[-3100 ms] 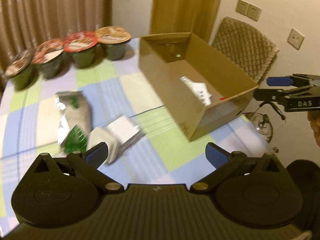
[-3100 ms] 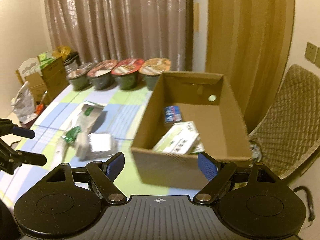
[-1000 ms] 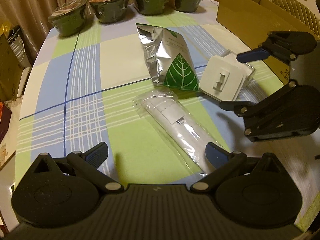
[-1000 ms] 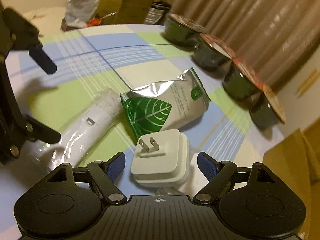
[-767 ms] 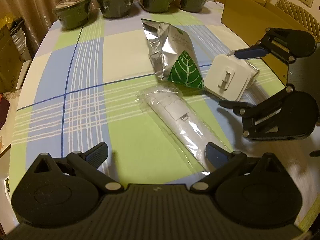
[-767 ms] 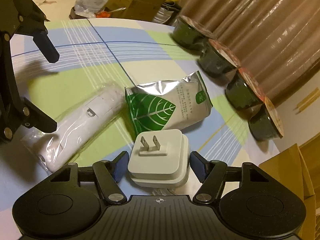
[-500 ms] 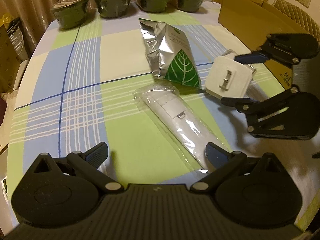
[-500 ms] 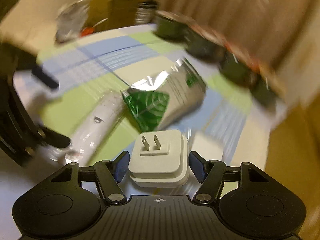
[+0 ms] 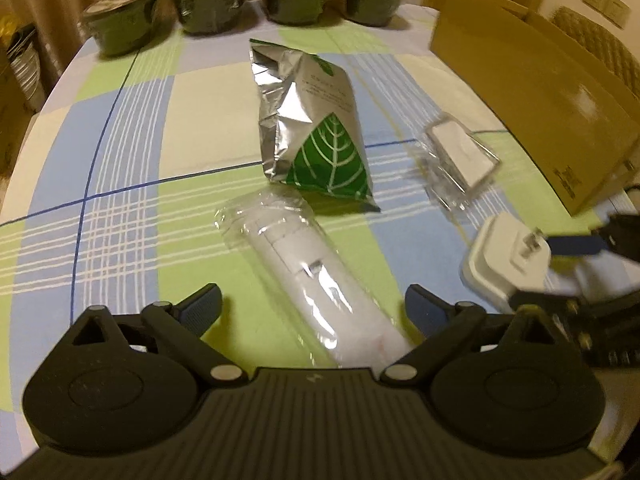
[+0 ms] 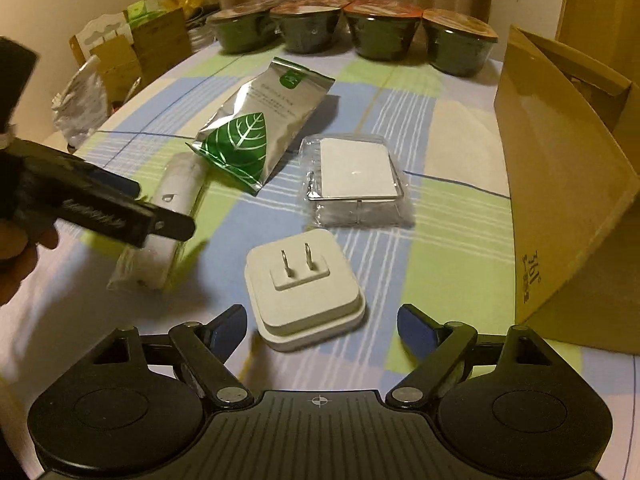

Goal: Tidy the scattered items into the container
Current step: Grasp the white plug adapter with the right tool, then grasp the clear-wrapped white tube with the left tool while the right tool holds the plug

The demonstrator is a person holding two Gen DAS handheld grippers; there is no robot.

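Plainly the sorting is mid-way, with four loose things on the checked tablecloth and the cardboard box waiting at about two o'clock in both wrist views. Starting at the left, the left gripper points down over the wrapped white tube. Its jaws have just been closing a little, yet they stand well apart, with the near end of the tube lying between them and neither pad touching it. Beyond the tube, toward twelve o'clock, lies the silver pouch with the green leaf, flat on the cloth. A row of lidded bowls stands farther off at the table's far edge. To the right of the pouch, at roughly one o'clock from the left gripper, sits the clear plastic case with a white block inside, just beside the box wall. Nearer and farther right is the white plug, prongs up, between the fingers of the right gripper. Those jaws have just been opening, and a gap shows on each side of the plug, so nothing is clamped. I judge the step in hand to be picking up the plug and the tube. Next, the right jaws would need to centre on the plug's flat sides and squeeze before lifting toward the box at two o'clock. The left jaws would need to pinch the tube across its width, where the slippery wrap may slide.
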